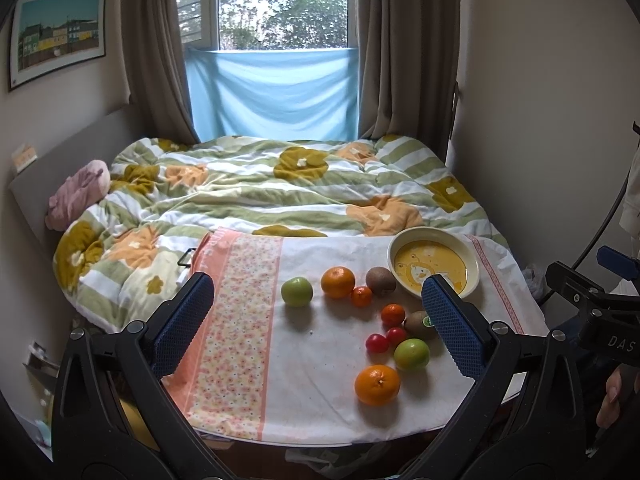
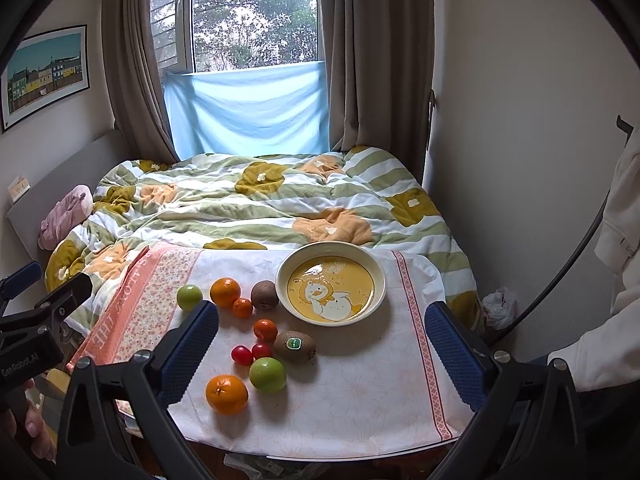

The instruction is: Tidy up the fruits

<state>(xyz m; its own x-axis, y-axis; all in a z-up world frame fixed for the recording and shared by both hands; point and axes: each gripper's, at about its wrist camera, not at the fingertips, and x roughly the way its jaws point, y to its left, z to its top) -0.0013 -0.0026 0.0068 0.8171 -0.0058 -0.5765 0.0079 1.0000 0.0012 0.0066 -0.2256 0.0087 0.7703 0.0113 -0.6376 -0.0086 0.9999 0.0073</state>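
Bedroom: cloth-covered table (image 2: 360, 392) near, quilted bed (image 2: 260, 208) and window (image 2: 252, 16) far; fruits (image 2: 267, 374) left of bowl (image 2: 280, 276). Left gripper (image 1: 320, 320), right gripper (image 2: 324, 344) both spread apart, holding nothing.

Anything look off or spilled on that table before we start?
Nothing spilled or damaged. The fruit sits loose on the tablecloth, none in the empty duck bowl. One kiwi still wears its sticker. Both tongs, left and right, hang open, empty.

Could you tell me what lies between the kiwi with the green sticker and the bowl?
Nothing: only bare tablecloth separates the stickered kiwi from the bowl. The right wrist view shows this best; the left gripper's finger partly hides it in the left one.
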